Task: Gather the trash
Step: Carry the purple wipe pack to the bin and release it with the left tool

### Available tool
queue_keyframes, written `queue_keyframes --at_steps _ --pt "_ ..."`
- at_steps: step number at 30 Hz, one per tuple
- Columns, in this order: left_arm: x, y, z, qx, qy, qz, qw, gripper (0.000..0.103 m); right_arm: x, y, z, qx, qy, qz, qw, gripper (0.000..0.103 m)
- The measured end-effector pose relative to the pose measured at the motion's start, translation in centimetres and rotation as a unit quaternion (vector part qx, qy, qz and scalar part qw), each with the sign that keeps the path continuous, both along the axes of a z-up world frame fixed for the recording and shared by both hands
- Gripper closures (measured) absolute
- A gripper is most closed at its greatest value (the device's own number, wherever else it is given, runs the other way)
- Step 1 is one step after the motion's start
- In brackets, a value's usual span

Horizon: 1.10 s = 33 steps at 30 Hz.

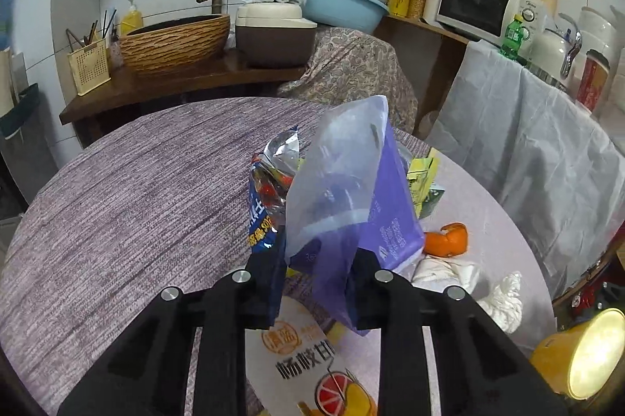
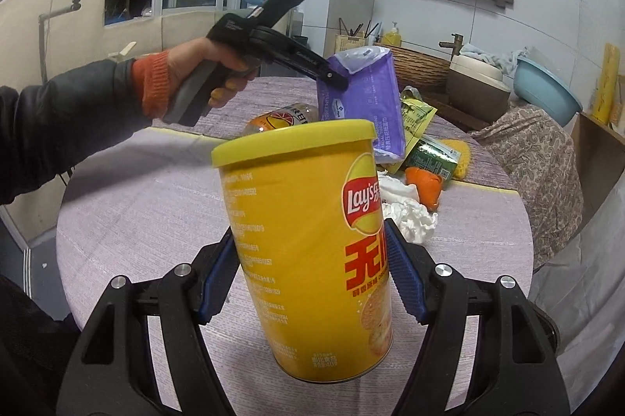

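Purple, crumpled wipes pack [image 1: 347, 189], translucent at its top, hangs above the round desk [image 1: 129, 189], clamped in the left gripper [image 1: 312, 283]. Right gripper [image 2: 312, 267] clamps a yellow chip can [image 2: 312, 240], near the right-side orange peel [image 1: 447, 240].

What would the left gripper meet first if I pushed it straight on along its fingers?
The left gripper is shut on the purple pack. Just beyond lie the blue snack wrapper and yellow-green packets on the table; the pack would probably hit those first, though depth is unclear.
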<state>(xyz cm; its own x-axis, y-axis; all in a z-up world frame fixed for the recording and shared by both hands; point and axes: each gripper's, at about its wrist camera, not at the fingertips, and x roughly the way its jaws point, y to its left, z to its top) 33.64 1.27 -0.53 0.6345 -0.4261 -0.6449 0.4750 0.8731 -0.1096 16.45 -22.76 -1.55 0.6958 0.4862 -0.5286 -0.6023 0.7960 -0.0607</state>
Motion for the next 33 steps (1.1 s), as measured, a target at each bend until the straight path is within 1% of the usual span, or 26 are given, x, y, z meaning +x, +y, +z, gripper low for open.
queue_keyframes --at_steps 4,5,8,11,14,16,20,23,26,29,31,32,33 --pt "-1.3 0.5 0.7 -0.009 -0.015 0.008 0.9998 0.082 -0.2 0.1 0.0 0.015 -0.004 -0.007 1.0 0.033" --pt "-1.8 0.7 1.1 -0.018 -0.019 0.01 0.9996 0.087 -0.3 0.0 -0.1 0.021 -0.005 -0.009 1.0 0.033" --pt "-3.4 1.4 2.3 -0.039 -0.035 0.017 0.9985 0.088 -0.7 -0.1 0.0 0.041 -0.005 -0.012 0.999 0.033" --pt "-5.3 1.5 3.7 -0.047 -0.061 0.02 0.9968 0.088 -1.2 -0.3 0.0 0.056 -0.006 -0.015 0.998 0.033" --pt "-7.0 0.9 4.7 -0.06 -0.069 0.01 0.9958 0.089 -1.5 -0.8 -0.2 0.072 -0.003 -0.019 0.997 0.033" --pt "-8.2 -0.3 5.3 -0.061 -0.076 -0.01 0.9952 0.089 -1.9 -1.5 -0.2 0.09 -0.006 -0.025 0.996 0.033" --pt "-9.6 -5.0 6.1 -0.048 -0.083 -0.065 0.9933 0.089 -2.9 -3.8 0.2 0.118 -0.02 -0.055 0.991 0.033" --pt "-9.8 -10.7 5.9 -0.034 -0.077 -0.114 0.99 0.089 -4.0 -6.9 0.9 0.127 -0.039 -0.096 0.987 0.033" --pt "-9.7 -17.1 5.0 -0.011 -0.06 -0.159 0.9854 0.089 -5.2 -11.3 1.6 0.123 -0.063 -0.158 0.978 0.033" --pt "-9.2 -24.2 3.3 0.009 -0.026 -0.197 0.98 0.089 -5.8 -16.3 1.8 0.104 -0.078 -0.24 0.962 0.033" --pt "-9.3 -28.4 2.1 0.033 -0.028 -0.211 0.9765 0.089 -6.3 -19.5 1.6 0.093 -0.084 -0.288 0.949 0.033" --pt "-9.3 -30.3 1.4 0.044 -0.022 -0.216 0.9752 0.089 -6.5 -21.1 1.4 0.089 -0.085 -0.309 0.943 0.033" --pt "-9.0 -32.3 0.5 0.053 -0.007 -0.221 0.9738 0.089 -6.6 -22.4 1.2 0.083 -0.086 -0.328 0.937 0.033"
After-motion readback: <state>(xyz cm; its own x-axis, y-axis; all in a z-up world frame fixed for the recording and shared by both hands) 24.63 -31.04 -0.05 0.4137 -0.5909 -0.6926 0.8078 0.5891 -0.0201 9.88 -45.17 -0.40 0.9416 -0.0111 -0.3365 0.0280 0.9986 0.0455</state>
